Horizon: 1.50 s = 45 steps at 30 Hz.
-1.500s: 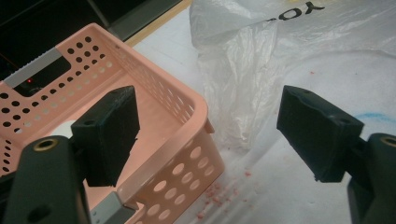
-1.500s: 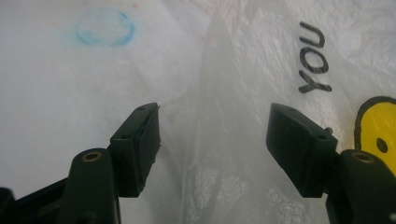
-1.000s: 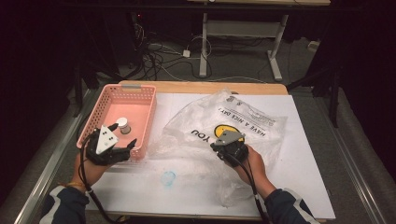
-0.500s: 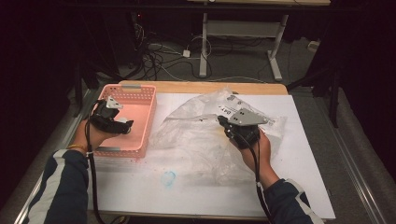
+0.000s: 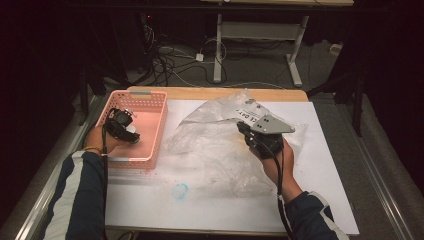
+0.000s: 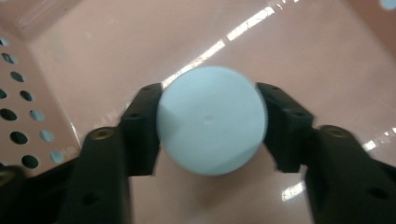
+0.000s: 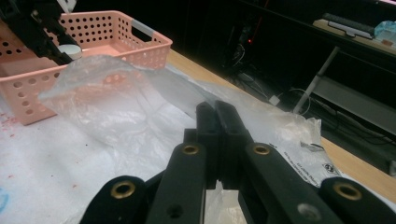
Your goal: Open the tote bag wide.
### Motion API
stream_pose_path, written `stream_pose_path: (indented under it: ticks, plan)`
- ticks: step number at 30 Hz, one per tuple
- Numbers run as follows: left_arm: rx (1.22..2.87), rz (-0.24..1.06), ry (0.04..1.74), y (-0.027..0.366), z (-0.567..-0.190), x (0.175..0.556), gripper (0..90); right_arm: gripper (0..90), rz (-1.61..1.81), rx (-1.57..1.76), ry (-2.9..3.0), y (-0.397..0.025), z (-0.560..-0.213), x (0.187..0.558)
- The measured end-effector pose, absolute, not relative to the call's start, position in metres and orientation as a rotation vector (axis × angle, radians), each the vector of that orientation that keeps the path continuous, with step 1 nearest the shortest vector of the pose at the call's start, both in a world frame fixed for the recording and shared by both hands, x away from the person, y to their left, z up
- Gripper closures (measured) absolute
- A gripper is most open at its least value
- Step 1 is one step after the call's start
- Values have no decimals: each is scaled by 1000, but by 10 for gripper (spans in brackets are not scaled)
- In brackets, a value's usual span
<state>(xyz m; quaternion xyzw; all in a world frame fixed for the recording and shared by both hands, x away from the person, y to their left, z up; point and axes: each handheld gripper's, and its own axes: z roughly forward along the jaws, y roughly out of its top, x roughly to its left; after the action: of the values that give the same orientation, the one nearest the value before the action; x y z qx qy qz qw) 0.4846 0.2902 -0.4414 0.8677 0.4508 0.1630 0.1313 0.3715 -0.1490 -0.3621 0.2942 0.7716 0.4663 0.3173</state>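
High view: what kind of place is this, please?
Probably a lab or workshop set up for recording: a paper-covered table, loose cables on the floor, a metal-legged bench behind, dark surroundings.

the left gripper (image 6: 210, 128) has matte black, blocky jaws with small dark screw holes and a brass-coloured one. the right gripper (image 7: 217, 123) is black too, with brass-ringed rivets on its arms, a grey three-cornered plate on top and a black trailing cable. the person wears dark sleeves (image 5: 82, 195) with a white stripe.
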Motion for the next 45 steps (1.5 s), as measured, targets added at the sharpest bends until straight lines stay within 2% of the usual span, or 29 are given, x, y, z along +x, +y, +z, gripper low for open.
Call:
stream_pose_path:
  ticks: [3,7,11,14,21,26,33,34,45]
  plan:
    - [2495,487,1281,291,-438,483,484,900,1229,774,2040,-151,-362,372]
    - [2506,533,1270,290,-437,480,487,900,1235,786,2040,-153,-363,372]
    - [2426,627,1227,291,-424,473,488,900,1238,793,2037,-155,-362,373]
    - [2333,703,1124,285,-403,454,488,900,1241,790,2031,-154,-360,373]
    - [2164,778,923,265,-370,412,489,900,1242,793,2021,-155,-357,374]
    - [2096,766,785,239,-357,382,489,900,1239,788,2022,-155,-356,374]
    - [2020,702,622,197,-351,359,489,900,1229,790,2035,-153,-359,374]
    - [2026,688,563,181,-352,352,489,900,1230,793,2036,-153,-359,374]
    - [2141,629,317,99,-379,333,489,900,1235,801,2039,-153,-360,375]
